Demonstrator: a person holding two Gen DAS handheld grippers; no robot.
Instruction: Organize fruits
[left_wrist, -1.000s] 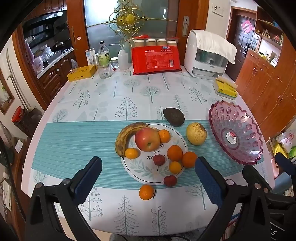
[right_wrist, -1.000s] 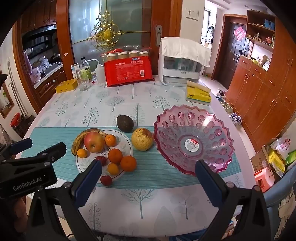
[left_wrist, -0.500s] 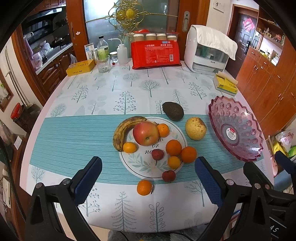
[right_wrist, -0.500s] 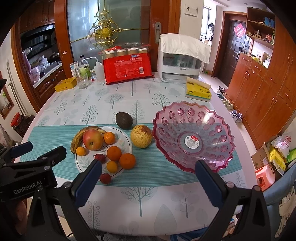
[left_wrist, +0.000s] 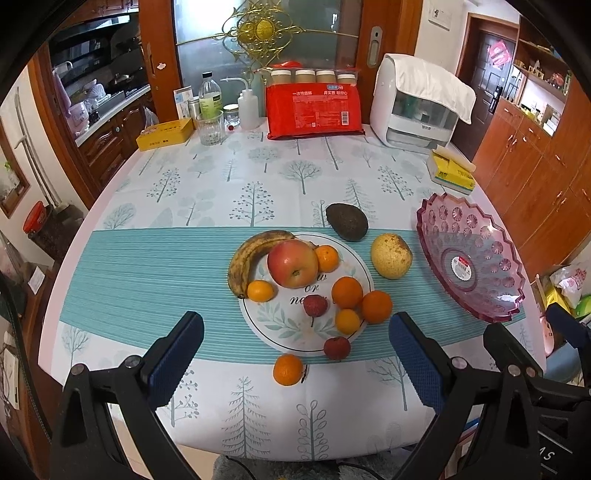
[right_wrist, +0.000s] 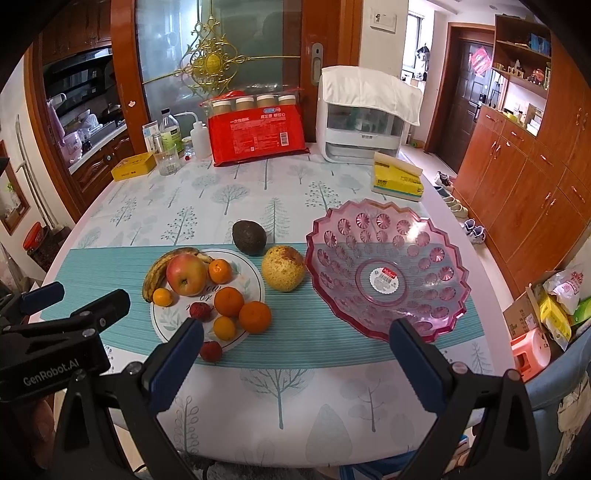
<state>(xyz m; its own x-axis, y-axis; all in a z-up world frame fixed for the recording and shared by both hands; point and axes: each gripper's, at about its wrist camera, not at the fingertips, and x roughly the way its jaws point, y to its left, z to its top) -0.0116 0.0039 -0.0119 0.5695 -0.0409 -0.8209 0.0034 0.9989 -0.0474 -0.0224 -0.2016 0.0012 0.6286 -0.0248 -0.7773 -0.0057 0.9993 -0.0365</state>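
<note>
A white plate (left_wrist: 286, 330) (right_wrist: 170, 321) holds a banana (left_wrist: 245, 256), a red apple (left_wrist: 292, 263) (right_wrist: 185, 274), several oranges and a red lychee (left_wrist: 315, 305). An avocado (left_wrist: 347, 221) (right_wrist: 249, 237) and a yellow pear (left_wrist: 390, 256) (right_wrist: 283, 268) lie on the cloth beside it. One orange (left_wrist: 287, 369) and one lychee (left_wrist: 337, 348) (right_wrist: 211, 351) lie in front of the plate. An empty pink bowl (left_wrist: 469, 258) (right_wrist: 388, 269) stands on the right. My left gripper (left_wrist: 295, 350) and right gripper (right_wrist: 295, 358) are both open and empty, above the table's near edge.
At the table's back stand a red package (left_wrist: 314, 110), a white appliance (left_wrist: 421, 101), bottles and a glass (left_wrist: 211, 127), a yellow box (left_wrist: 165, 134) and a yellow tissue pack (left_wrist: 451, 171). Wooden cabinets (right_wrist: 524, 177) line the right side.
Both grippers have drawn back and risen slightly; the table looks a little farther away. No fruit has moved.
</note>
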